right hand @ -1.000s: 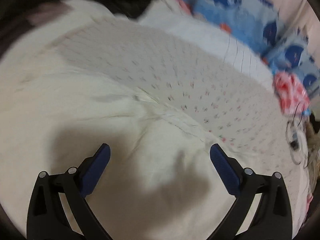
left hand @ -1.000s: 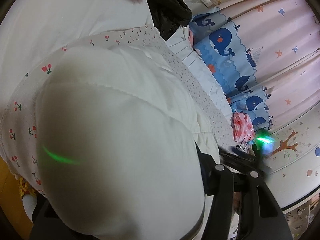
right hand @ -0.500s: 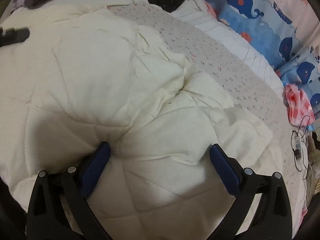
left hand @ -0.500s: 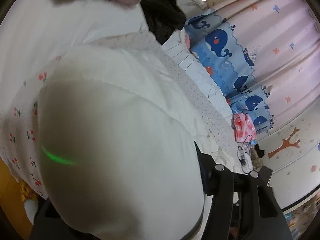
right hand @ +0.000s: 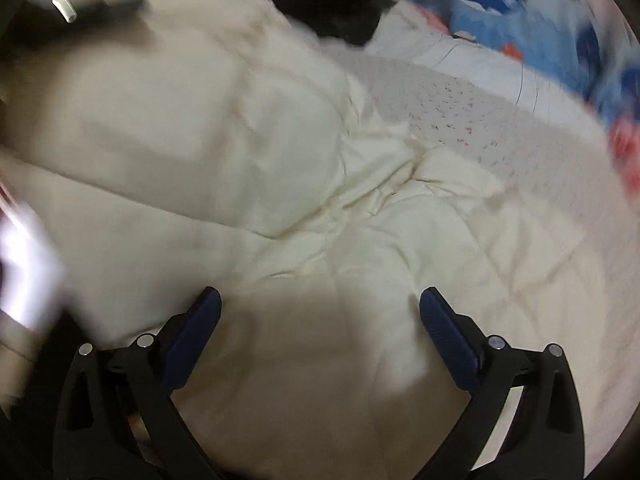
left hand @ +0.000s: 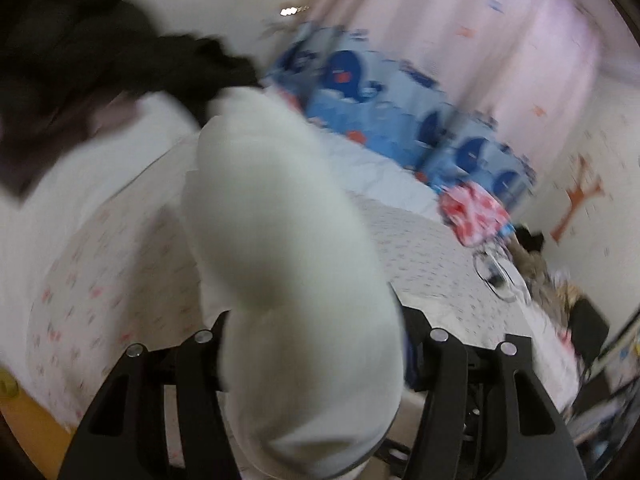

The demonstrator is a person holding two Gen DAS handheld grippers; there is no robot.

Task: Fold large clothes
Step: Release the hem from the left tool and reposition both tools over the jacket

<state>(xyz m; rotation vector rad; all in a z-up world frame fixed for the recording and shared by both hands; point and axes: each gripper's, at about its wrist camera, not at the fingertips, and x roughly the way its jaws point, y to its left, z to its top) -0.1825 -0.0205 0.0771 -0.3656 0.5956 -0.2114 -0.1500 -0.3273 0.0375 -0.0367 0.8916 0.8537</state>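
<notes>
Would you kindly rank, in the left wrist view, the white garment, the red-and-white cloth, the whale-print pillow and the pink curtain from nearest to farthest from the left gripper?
1. White garment: bunched at the left gripper, between its fingers.
2. Red-and-white cloth: on the bed, ahead to the right.
3. Whale-print pillow: at the bed's far edge.
4. Pink curtain: behind the pillow.

The right gripper (right hand: 320,312) hovers with jaws wide apart over the cream quilted garment (right hand: 280,184), which lies rumpled on the dotted sheet (right hand: 460,112). Beyond the garment sit a black cloth (right hand: 332,4) and whale-print pillows (right hand: 520,28).
</notes>
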